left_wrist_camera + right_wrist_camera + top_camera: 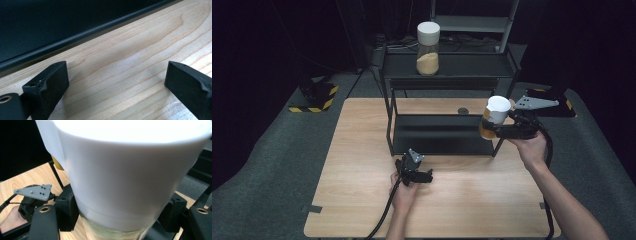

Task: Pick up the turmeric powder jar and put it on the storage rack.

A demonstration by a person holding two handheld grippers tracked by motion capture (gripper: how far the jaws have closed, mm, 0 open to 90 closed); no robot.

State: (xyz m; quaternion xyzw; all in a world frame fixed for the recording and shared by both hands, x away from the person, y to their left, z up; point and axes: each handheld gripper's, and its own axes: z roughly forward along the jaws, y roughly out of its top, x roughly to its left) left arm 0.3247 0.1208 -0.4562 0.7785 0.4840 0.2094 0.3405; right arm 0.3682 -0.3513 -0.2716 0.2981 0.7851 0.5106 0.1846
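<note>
My right gripper [490, 131] is shut on a glass jar [495, 116] with a white lid and orange-yellow contents. It holds the jar in the air at the right end of a black two-level shelf [447, 70]. In the right gripper view the jar [125, 170] looms close, and the right gripper [120, 220] clamps its glass body just under the lid. My left gripper [412, 164] rests low over the wooden table [362, 150] in front of the shelf. Its own view shows the left gripper [115, 72] open, with bare wood between the jaws.
A second white-lidded jar [428, 42] with yellow powder stands on the shelf's top level. A small dark round thing [463, 111] lies on the table behind the shelf. The left gripper [32, 197] shows far off in the right gripper view. Grey carpet surrounds the table.
</note>
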